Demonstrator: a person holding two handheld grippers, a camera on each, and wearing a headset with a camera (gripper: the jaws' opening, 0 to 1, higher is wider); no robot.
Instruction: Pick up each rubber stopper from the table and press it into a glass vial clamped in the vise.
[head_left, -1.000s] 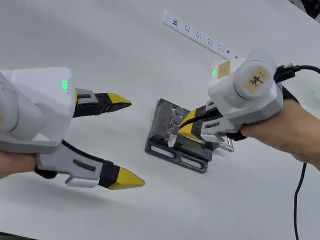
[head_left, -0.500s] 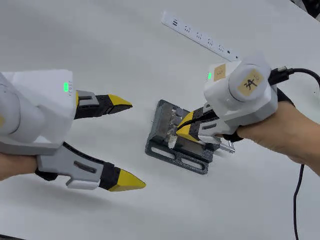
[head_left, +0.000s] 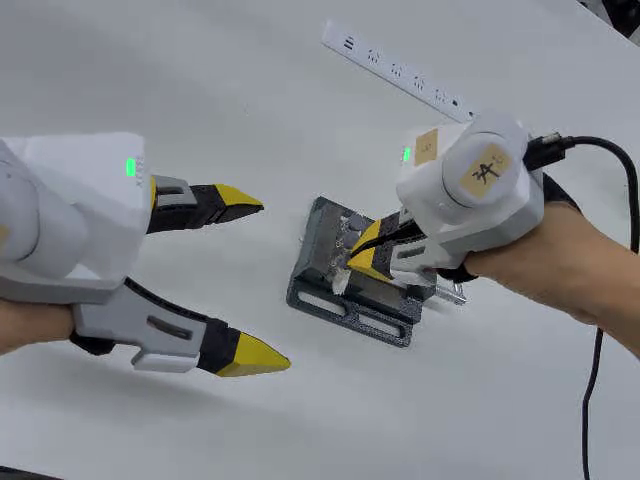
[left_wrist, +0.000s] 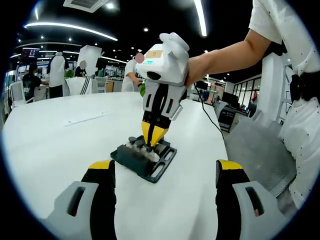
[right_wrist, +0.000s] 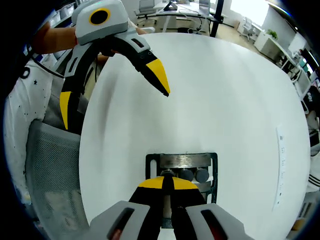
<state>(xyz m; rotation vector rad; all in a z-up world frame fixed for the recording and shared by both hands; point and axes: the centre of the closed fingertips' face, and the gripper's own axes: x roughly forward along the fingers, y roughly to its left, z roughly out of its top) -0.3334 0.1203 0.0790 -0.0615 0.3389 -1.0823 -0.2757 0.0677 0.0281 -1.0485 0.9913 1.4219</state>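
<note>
A dark grey vise (head_left: 350, 315) stands on the white table and clamps a row of glass vials. Grey rubber stoppers (right_wrist: 194, 174) cap two of them. My right gripper (head_left: 358, 260) points down at the vise's near end with its jaws shut, tips right over a pale vial (head_left: 340, 282). In the right gripper view its yellow tips (right_wrist: 165, 181) meet above the row, and whatever lies between them is hidden. My left gripper (head_left: 248, 278) hovers open left of the vise, nothing between its fingers. The left gripper view shows the right gripper (left_wrist: 151, 137) touching down on the stoppers (left_wrist: 136, 142).
A white power strip (head_left: 400, 75) lies at the back of the table. A black cable (head_left: 600, 380) trails from my right gripper along the right side. Beyond the table are chairs, desks and other people.
My right gripper has shifted a little left and lower over the vise's near end. My left gripper has stayed open in place.
</note>
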